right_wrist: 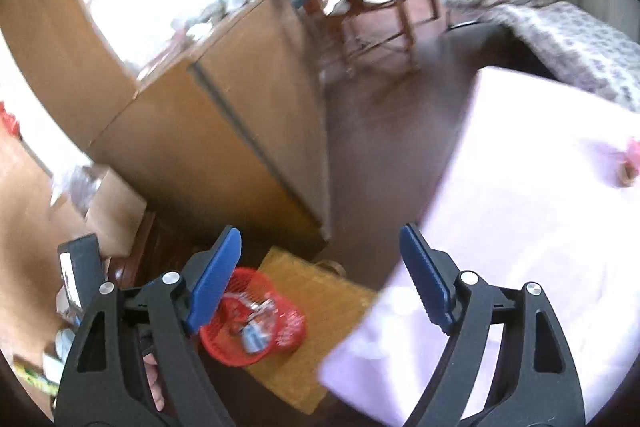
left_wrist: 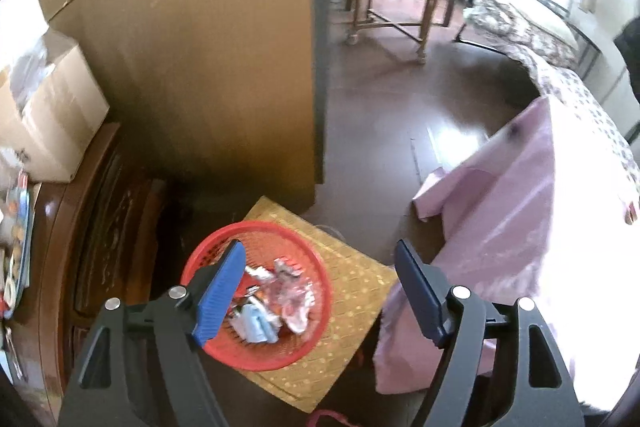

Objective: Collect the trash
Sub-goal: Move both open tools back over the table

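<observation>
Both grippers, left [left_wrist: 320, 281] and right [right_wrist: 320, 273], are spread wide, empty, above the red basket [left_wrist: 308, 341] of crumpled wrappers [left_wrist: 294, 301] on the yellow mat [left_wrist: 352, 303].

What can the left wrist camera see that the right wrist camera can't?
Only the left wrist view shows each crumpled wrapper sharply inside the red basket, plus a folded pink cloth corner. Only the right wrist view shows the other gripper's black body at its left edge and a small pink thing on the pink cloth. Both show the basket on a yellow mat, the brown cabinet, and open, empty blue fingers.
</observation>
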### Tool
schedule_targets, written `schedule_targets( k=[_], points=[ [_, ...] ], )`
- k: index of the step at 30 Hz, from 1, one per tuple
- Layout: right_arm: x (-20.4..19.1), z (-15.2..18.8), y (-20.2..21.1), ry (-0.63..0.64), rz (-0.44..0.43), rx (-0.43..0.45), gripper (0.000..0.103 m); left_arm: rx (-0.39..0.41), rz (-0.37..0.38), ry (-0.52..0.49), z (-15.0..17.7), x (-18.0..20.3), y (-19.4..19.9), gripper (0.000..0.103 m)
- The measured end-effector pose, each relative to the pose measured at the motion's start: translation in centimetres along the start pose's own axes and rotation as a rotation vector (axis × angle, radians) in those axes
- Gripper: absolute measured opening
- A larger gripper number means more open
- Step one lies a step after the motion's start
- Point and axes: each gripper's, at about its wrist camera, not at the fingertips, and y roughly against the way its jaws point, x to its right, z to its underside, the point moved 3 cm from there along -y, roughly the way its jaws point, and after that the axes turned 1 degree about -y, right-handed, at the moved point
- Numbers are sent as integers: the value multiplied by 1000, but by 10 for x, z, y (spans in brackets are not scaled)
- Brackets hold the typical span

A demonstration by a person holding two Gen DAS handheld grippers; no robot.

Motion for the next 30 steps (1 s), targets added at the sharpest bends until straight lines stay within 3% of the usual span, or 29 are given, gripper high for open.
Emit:
schedule_targets(
  k=[8, 16, 20, 26, 30],
  points=[
    [69, -16, 56, 13, 124, 99, 84, 19, 52, -87, -6, 63, 13, 79],
    [132, -12, 89, 1, 184, 112, 84, 53, 99, -175, -12, 131, 25, 80],
    [172, -6, 99, 9, 253, 128, 84, 75, 123, -232, -13, 169, 32, 86],
    [256, -1, 112, -239, 250, 170, 84, 84, 167, -322, -9, 239, 31, 87],
    [289, 4, 117, -286, 307, 199, 84, 72, 204, -375, -3, 286, 23, 87]
  ],
)
